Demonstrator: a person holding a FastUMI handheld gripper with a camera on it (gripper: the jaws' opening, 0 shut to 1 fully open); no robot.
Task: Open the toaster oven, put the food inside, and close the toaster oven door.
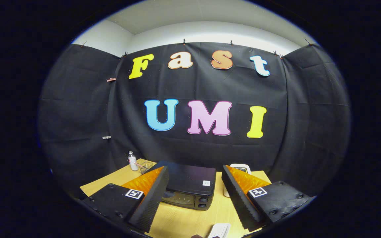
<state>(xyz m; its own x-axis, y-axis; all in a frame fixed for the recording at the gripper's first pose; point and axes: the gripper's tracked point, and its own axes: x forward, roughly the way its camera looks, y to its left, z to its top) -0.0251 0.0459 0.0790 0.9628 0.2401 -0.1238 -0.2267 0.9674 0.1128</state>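
Fingers (159, 188) of gripper (195, 178) apart; toaster oven (190, 186) just ahead, btwn them.

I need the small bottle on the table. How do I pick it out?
Start at the black toaster oven ahead of the open gripper. Beyond its back corner, by the booth wall, stands the bottle next to a small wire basket. It is the upright one, clear with a pale cap.
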